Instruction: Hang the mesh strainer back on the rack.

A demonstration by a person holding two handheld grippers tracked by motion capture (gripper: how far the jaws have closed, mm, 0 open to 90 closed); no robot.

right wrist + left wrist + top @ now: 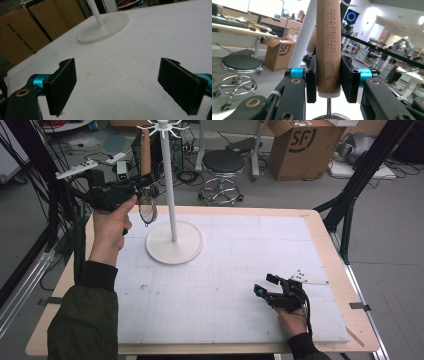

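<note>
A small strainer with a wooden handle [328,45] marked "KITCHEN TOOL" stands upright between the jaws of my left gripper [328,78], which is shut on it. In the high view the handle [145,151] points up and the round mesh [148,210] hangs below my left gripper [141,183], just left of the white hook stand's pole [170,185]. The stand's round base [174,243] rests on the white mat, its hooks [162,127] up top. My right gripper [265,285] rests low at the near right, open with nothing between its pads [62,86].
The white mat [225,260] covers a wooden table [320,227]. A few tiny dark bits [299,272] lie near the right gripper. Behind the table stand a black stool [223,165], a cardboard box [305,142] and black frame legs [350,200].
</note>
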